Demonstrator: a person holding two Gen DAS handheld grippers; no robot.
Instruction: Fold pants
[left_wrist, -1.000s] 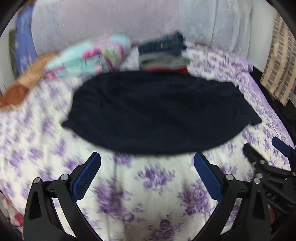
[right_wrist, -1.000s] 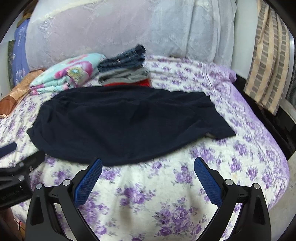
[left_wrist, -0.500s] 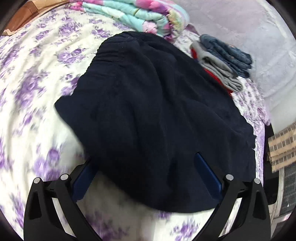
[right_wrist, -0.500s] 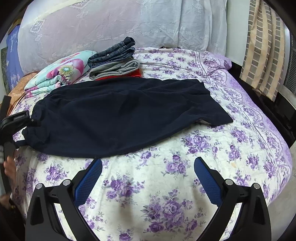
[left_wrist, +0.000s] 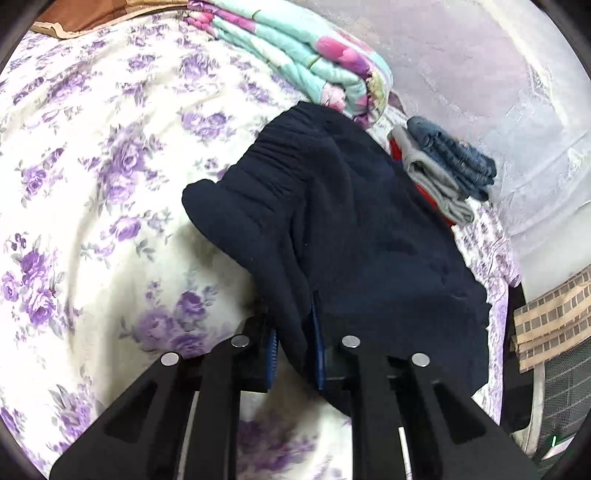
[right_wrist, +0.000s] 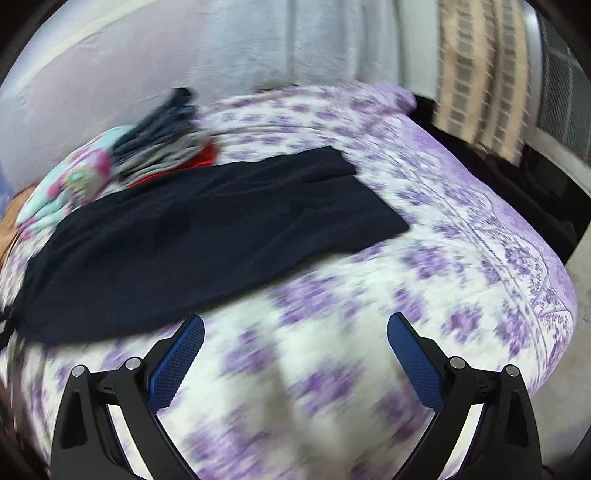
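Now the left gripper (left_wrist: 295, 347), wide open a second ago, is closing on the waistband corner of the dark navy fleece pants (left_wrist: 354, 236) lying on the purple-flowered bed (left_wrist: 92, 184); the right gripper (right_wrist: 295, 358) stays open and empty, so folding can begin.

Pants (left_wrist: 351, 229): solid dark navy, centre of frame. Bed sheet (left_wrist: 92, 166): cream-white with purple rose print, left half of frame; lilac border at right in the right wrist view. Folded blanket (left_wrist: 295, 55): mint with pink floral blotches, top centre. Stack of folded clothes (left_wrist: 443, 166): blue denim over grey over red, right of centre. Left tool (left_wrist: 295, 347) and right tool (right_wrist: 295, 354): black frames, blue textured pads. Curtain (right_wrist: 476, 66): tan and grey check, upper right.
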